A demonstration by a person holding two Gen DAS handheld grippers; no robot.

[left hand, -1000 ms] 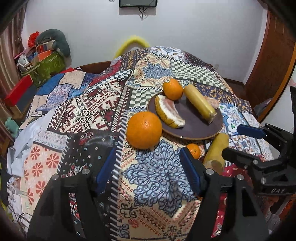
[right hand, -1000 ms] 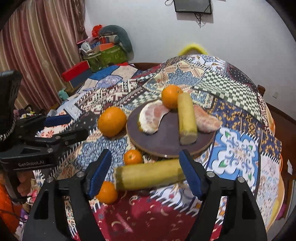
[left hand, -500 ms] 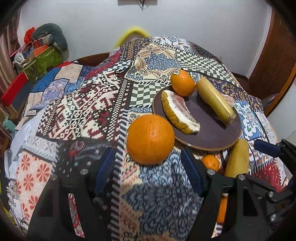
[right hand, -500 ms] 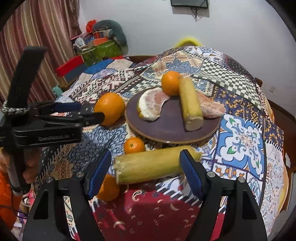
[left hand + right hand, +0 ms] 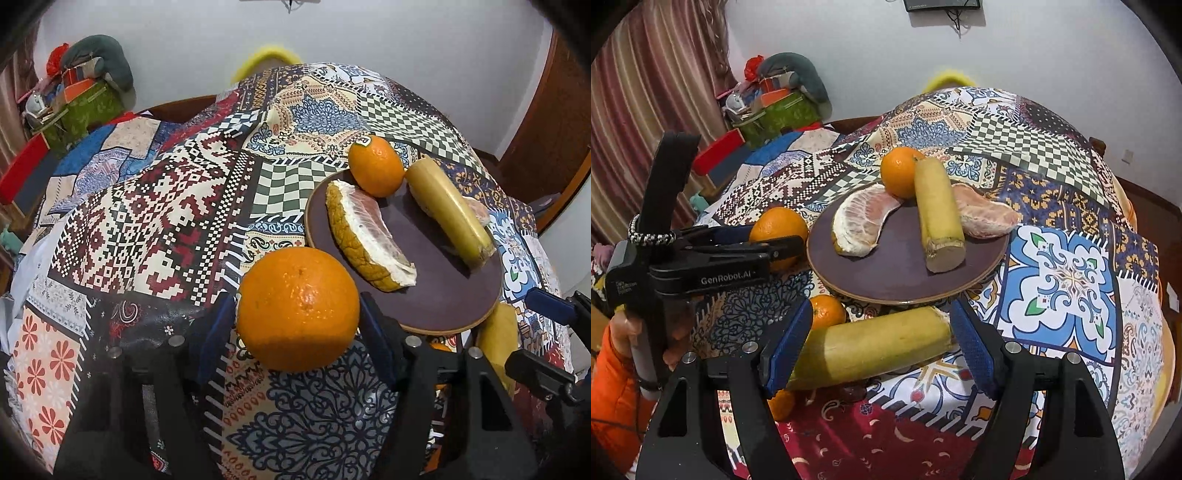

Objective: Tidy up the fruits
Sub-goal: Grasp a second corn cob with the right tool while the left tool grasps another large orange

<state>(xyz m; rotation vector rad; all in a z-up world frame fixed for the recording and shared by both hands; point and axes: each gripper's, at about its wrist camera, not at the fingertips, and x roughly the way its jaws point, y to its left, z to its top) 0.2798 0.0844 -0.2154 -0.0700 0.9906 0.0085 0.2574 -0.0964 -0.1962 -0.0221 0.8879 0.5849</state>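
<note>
A large orange [image 5: 298, 308] rests on the patterned tablecloth just left of the dark round plate [image 5: 443, 302]. My left gripper [image 5: 298, 325] straddles it, jaws closing, pads against its sides; the right wrist view shows the left gripper [image 5: 779, 236] around the large orange [image 5: 775, 225] too. My right gripper [image 5: 879, 350] stands open just short of a yellow stalk piece [image 5: 871, 349] lying crosswise on the cloth. On the plate [image 5: 897, 266] lie a pomelo wedge [image 5: 860, 221], a small orange [image 5: 901, 171], a second yellow stalk piece [image 5: 938, 214] and a peeled pomelo segment [image 5: 986, 216].
Two small mandarins [image 5: 827, 312] [image 5: 781, 404] lie on the cloth near the loose stalk piece. A person's hand and orange sleeve [image 5: 617, 369] hold the left gripper. Boxes and bags [image 5: 775, 107] are piled against the far wall beside a curtain.
My left gripper came forward and down onto the large orange, and its jaws narrowed around it. The right gripper has hardly moved.
</note>
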